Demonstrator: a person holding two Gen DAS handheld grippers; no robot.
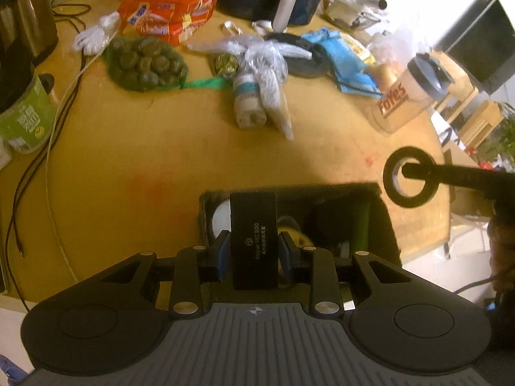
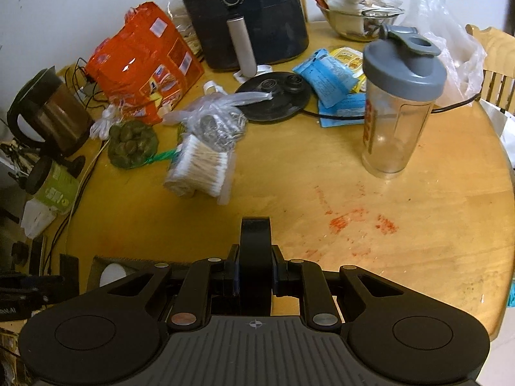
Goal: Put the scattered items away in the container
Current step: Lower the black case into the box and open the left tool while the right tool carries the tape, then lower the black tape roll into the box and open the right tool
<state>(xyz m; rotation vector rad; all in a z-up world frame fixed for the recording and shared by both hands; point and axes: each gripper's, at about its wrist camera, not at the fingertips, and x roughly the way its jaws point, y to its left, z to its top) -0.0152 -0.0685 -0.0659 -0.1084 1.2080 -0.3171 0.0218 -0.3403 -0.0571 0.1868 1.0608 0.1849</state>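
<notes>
My left gripper (image 1: pixel 254 246) is shut on a black rectangular case (image 1: pixel 253 218) with small pale lettering, held upright over an open cardboard box (image 1: pixel 203 212). The box holds a white round item, something yellow and something green. My right gripper (image 2: pixel 255 259) is shut on a black roll of tape (image 2: pixel 255 241), seen edge-on above the bare wooden table (image 2: pixel 354 193). In the left wrist view that roll (image 1: pixel 391 186) hangs as a ring just right of the box. The box's rim (image 2: pixel 128 259) shows at the right wrist view's lower left.
Further back on the table lie a bag of cotton swabs (image 2: pixel 199 167), a net of green fruit (image 2: pixel 132 143), an orange snack bag (image 2: pixel 145 61), an air fryer (image 2: pixel 244 16), a kettle base (image 2: pixel 273 96) and blue packets (image 2: pixel 328 77). A shaker bottle (image 2: pixel 396 109) stands right. Cables trail left.
</notes>
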